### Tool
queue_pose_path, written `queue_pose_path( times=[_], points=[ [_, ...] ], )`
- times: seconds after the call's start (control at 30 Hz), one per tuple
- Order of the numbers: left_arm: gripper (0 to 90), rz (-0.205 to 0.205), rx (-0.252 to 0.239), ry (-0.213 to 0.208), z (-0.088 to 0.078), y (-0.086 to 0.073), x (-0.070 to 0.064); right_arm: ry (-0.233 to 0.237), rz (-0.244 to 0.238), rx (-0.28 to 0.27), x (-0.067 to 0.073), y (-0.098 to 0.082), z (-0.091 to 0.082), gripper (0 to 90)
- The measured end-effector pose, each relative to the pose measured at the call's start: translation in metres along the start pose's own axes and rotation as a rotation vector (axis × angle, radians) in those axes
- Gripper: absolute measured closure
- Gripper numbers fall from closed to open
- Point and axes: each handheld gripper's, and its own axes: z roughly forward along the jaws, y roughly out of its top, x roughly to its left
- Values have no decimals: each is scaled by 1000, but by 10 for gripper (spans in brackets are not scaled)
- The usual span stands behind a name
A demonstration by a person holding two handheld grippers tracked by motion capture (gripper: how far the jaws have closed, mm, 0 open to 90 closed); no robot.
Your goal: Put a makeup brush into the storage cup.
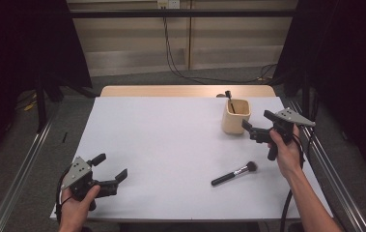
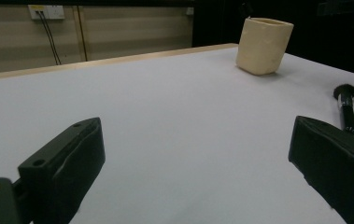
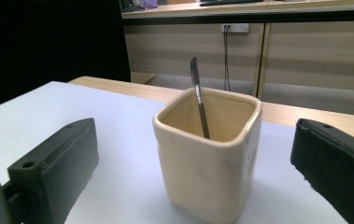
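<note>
A cream square cup (image 1: 236,116) (image 2: 263,45) (image 3: 209,158) stands at the back right of the white table (image 1: 161,145). A thin dark-handled tool (image 1: 229,99) (image 3: 199,98) leans inside it. A makeup brush (image 1: 233,174) (image 2: 346,107) with a black handle lies flat in front of the cup, bristles to the right. My right gripper (image 1: 256,120) (image 3: 195,140) is open just right of the cup, jaws pointing at it and apart from it. At the table's front left corner my left gripper (image 1: 111,166) (image 2: 195,163) is open with nothing between its jaws.
A wooden strip (image 1: 171,90) runs along the table's far edge. Metal rails (image 1: 21,174) lie on the floor at both sides. Cables (image 1: 171,53) hang from a wall socket behind, and dark curtains flank the space.
</note>
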Motion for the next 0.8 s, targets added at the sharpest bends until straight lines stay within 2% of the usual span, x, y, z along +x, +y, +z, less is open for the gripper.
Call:
queue_pose_path(
  times=[0.3, 0.4, 0.63, 0.8],
  points=[
    [35, -5, -3, 5, 0, 0, 0, 5, 12, 6, 3, -10, -19, 3],
    [35, -5, -4, 5, -1, 1, 0, 6, -9, 20, 7, -14, -25, 1],
    [35, -14, -16, -1, -4, 0, 0, -24, -20, 24, 13, -23, -35, 6],
    [34, -17, -24, -4, -5, 0, 0, -29, -9, 20, 16, -28, -43, 5]
  ],
)
